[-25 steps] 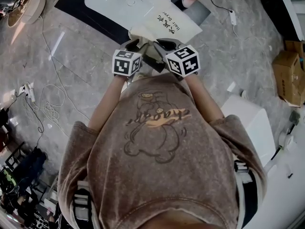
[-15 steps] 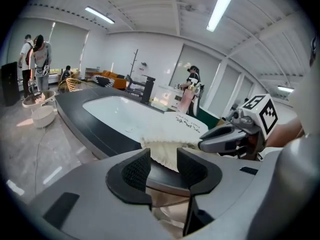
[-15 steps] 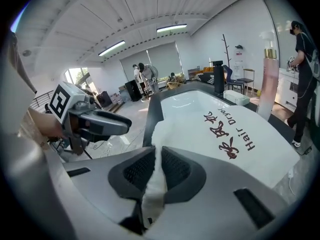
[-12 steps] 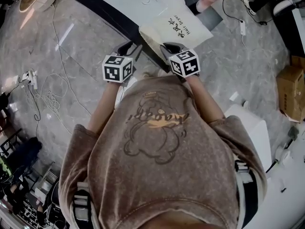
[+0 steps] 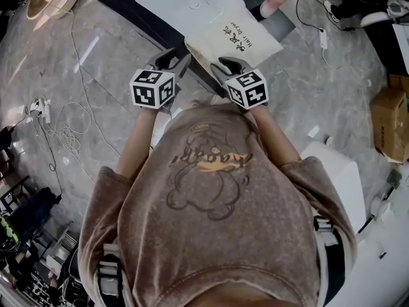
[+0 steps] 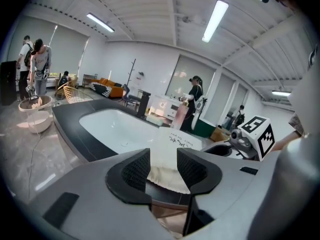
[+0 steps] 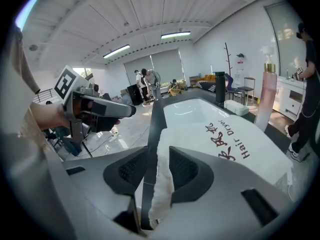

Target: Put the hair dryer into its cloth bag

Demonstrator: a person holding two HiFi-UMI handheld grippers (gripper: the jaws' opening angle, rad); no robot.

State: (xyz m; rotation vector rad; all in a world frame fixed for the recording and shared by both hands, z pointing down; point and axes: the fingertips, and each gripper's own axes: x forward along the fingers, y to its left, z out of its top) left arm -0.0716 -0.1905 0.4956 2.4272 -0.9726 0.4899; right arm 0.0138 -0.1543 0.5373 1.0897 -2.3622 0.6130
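A cream cloth bag [image 5: 233,40] printed "Hair Dryer" lies flat across the black rim of a white bathtub [image 5: 185,5]. No hair dryer shows in any view. My right gripper [image 5: 223,66] is at the bag's near edge. Its jaws have just been opening. In the right gripper view the bag [image 7: 220,144] has its hem hanging loosely between the right gripper [image 7: 158,169] jaws, with a gap on the left side. My left gripper [image 5: 171,61] is held to the left of the bag. In the left gripper view the left gripper [image 6: 163,166] is open and empty, with the bag [image 6: 172,149] beyond it.
A pink bottle [image 5: 273,2] stands at the tub's far side. Cables [image 5: 64,139] and a power strip [image 5: 38,120] lie on the marble floor at left. A cardboard box [image 5: 390,101] and a white block [image 5: 339,165] are at right. People stand in the background [image 6: 37,59].
My left gripper has lifted and drawn away to the left, so the two grippers are farther apart. The right gripper has stayed at the bag's edge.
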